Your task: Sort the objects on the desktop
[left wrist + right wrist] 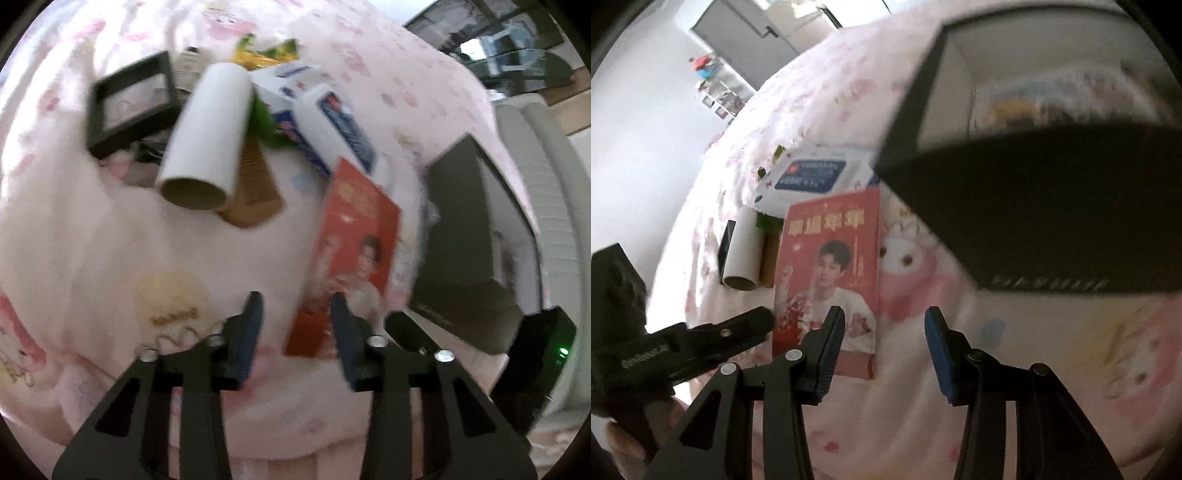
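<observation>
A flat red box (354, 240) with a printed portrait lies on the pink patterned bedspread (110, 240). My left gripper (295, 306) hovers over its near end, jaws apart. The box end sits in the gap close to the right finger (341, 321), with bare cover on the left side. In the right wrist view the left gripper's tip (764, 317) reaches the red box (827, 236) at its left edge. My right gripper (884, 317) is open over the box's near right corner, nothing gripped. An open black box (1034, 203) with a pale inside stands just right.
Beyond the red box lies a pile: a white cardboard tube (207, 125), a black frame (129, 99), a brown comb (255, 188), white-and-blue cartons (332, 122), a green item and a yellow packet. The black box (472, 221) holds something colourful (1052, 99). A wall and furniture lie past the bed.
</observation>
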